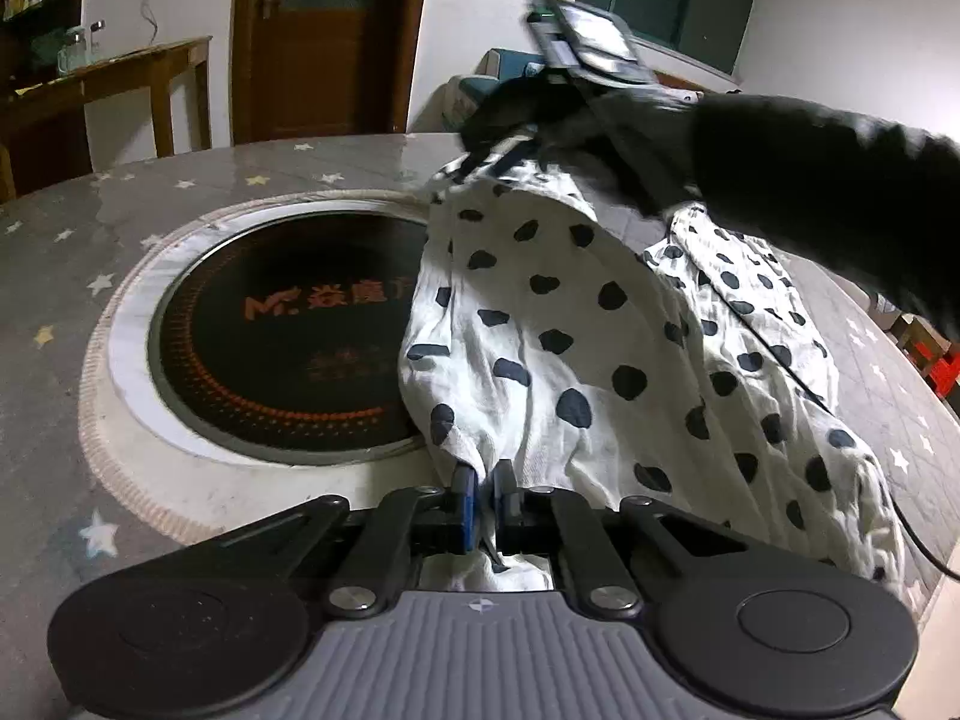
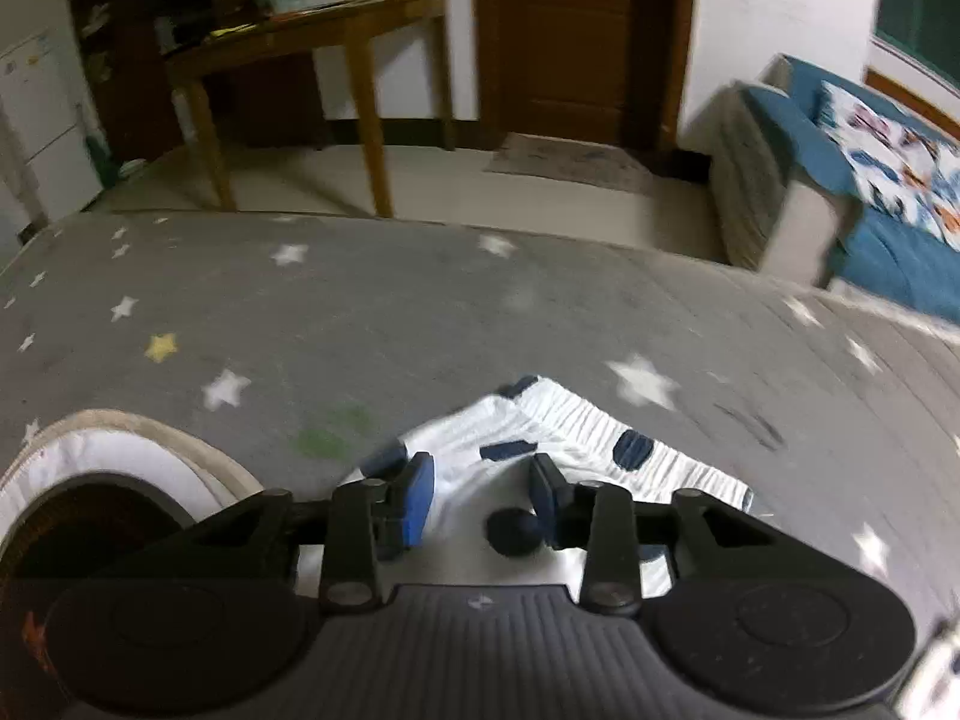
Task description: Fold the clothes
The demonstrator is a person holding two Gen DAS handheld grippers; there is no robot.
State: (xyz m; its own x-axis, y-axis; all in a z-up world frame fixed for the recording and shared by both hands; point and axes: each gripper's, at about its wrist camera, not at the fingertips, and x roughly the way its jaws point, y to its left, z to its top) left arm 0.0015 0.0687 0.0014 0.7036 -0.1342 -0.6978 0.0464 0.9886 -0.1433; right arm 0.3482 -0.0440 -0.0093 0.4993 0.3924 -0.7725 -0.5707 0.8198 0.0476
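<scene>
A white garment with dark blue spots [image 1: 600, 324] lies stretched across the grey star-patterned table cover [image 1: 54, 276]. My left gripper [image 1: 485, 483] is shut on its near edge. In the left wrist view the right gripper [image 1: 498, 153], held by a black-sleeved arm, is at the garment's far end. In the right wrist view my right gripper [image 2: 480, 477] is open, its blue pads [image 2: 420, 495] apart over the garment's elastic waistband [image 2: 570, 432], which lies flat on the table.
A round black induction hob [image 1: 288, 336] with a white ring is set in the table, left of the garment. Beyond the table stand a wooden side table [image 2: 336, 30], a wooden door [image 2: 570, 36] and a blue sofa [image 2: 870, 180].
</scene>
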